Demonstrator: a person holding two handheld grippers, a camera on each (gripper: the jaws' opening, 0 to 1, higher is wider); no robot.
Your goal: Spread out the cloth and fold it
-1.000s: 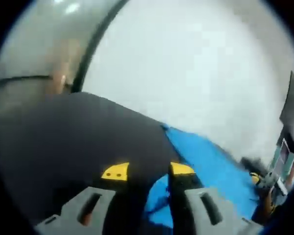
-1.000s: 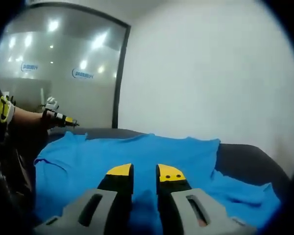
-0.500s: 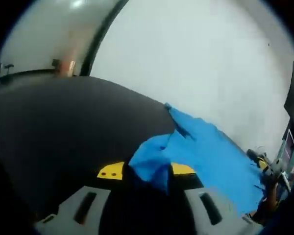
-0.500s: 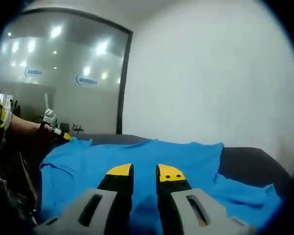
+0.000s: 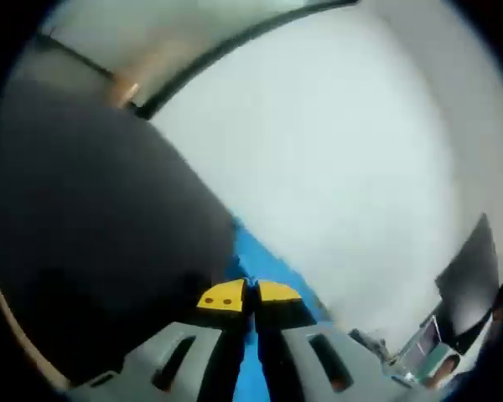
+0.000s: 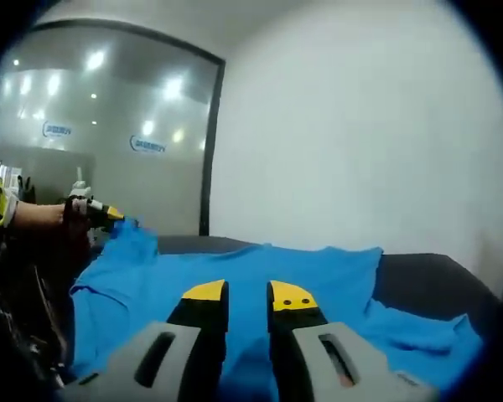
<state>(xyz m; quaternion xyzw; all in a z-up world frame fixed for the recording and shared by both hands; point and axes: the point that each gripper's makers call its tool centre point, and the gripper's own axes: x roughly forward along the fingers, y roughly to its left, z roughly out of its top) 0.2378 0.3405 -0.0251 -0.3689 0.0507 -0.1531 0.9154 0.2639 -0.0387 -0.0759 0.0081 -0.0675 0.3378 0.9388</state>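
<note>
Left gripper (image 5: 250,295) pinching blue cloth (image 6: 260,276) corner, lifted; right gripper (image 6: 246,295) nearly closed on cloth's near edge.

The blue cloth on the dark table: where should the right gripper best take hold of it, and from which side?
Probably the near edge of the blue cloth, just ahead of the right gripper, coming in low over the table. The left gripper lifts the far-left corner, so the near edge mirrors that hold.
</note>
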